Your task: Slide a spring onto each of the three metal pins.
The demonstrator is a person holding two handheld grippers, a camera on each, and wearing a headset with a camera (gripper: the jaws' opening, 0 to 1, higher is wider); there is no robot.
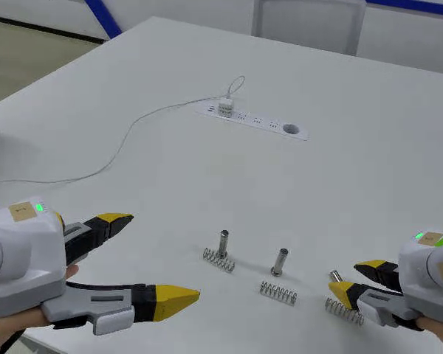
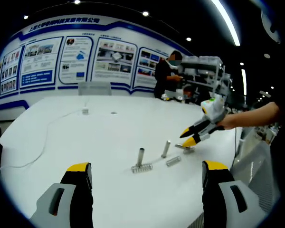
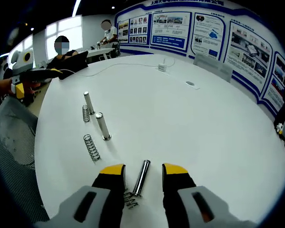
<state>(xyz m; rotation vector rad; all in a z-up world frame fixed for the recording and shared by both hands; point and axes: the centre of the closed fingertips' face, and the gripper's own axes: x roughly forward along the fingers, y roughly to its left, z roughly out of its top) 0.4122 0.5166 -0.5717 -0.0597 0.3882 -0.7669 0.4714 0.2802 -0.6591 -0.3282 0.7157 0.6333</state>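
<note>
The third pin (image 1: pixel 335 276) is half hidden behind a jaw of my right hand-held gripper (image 1: pixel 352 279), lower right in the head view; its spring (image 1: pixel 345 310) is partly covered too. In the right gripper view that pin stands between my parted jaws, nothing gripped; whether it touches either I cannot tell. My left hand-held gripper (image 1: pixel 151 258), lower left, gapes wide and empty. The first pin (image 1: pixel 224 240) and second pin (image 1: pixel 280 261) stand at bottom centre of the desk (image 1: pixel 207 169), a loose spring lying beside each.
</note>
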